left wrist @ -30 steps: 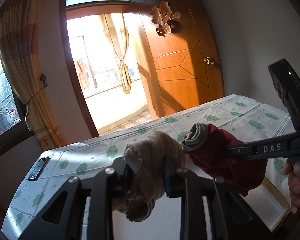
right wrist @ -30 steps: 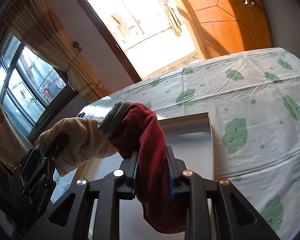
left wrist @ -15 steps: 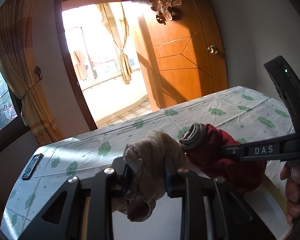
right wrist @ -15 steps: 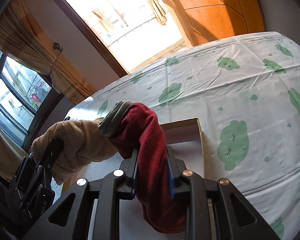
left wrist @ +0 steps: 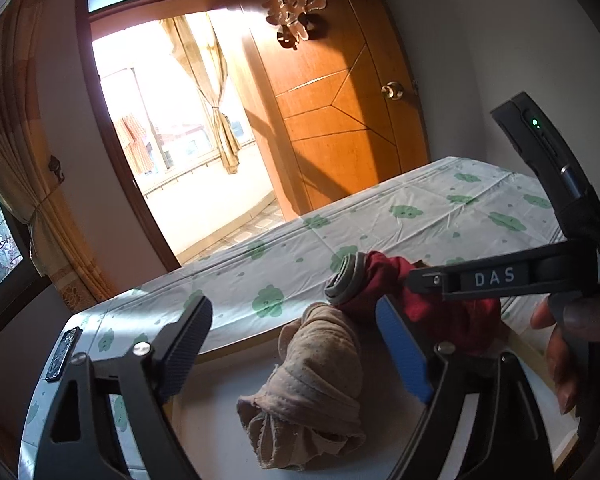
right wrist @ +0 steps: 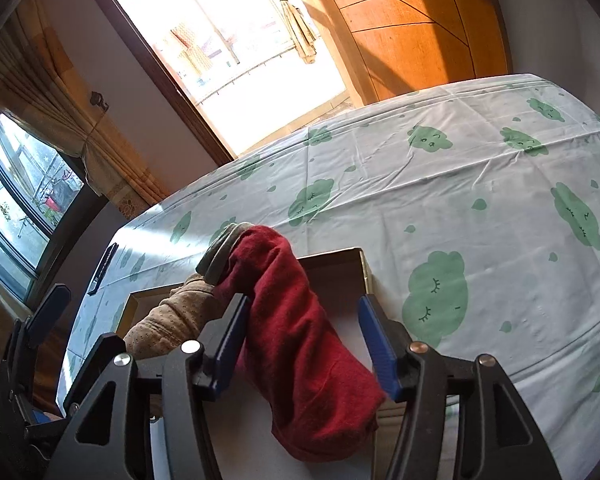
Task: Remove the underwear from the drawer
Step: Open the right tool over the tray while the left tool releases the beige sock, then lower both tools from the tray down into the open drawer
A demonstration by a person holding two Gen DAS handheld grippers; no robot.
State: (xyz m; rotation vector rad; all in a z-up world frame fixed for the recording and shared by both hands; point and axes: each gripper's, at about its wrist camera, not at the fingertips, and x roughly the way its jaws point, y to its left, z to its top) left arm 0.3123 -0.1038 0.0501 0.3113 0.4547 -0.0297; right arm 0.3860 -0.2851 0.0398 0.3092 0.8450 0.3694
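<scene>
While both sets of jaws are opening, I note that neither garment is clamped. My left gripper (left wrist: 296,344) stands wide, its pads well clear on either side of the beige underwear (left wrist: 312,384); that roll lies slumped on the pale floor of the shallow box (right wrist: 364,266), touched by nothing of mine. My right gripper (right wrist: 304,340) is partway open: the red underwear (right wrist: 300,332), with its grey waistband (right wrist: 220,256) rolled at the far end, sits between the blue pads, leaning against the left pad and clear of the right one. Nothing presses it from both sides.

Both pieces lie side by side, touching at their far ends, inside the box, which rests on the cloud-print tablecloth (right wrist: 480,184). I judge this box to be the receiving place, hence the release directly above its floor, so the rolls settle without unrolling or spilling onto the cloth. No drawer is visible in either view, so I cannot confirm its location or what remains in it.

A dark flat device (left wrist: 62,354) lies on the cloth near the table's left edge, well apart from the box. A person's hand (left wrist: 568,344) holds the right tool's handle.

Risk noted: the red roll's lower end drapes near the box's near edge and could catch a pad.
</scene>
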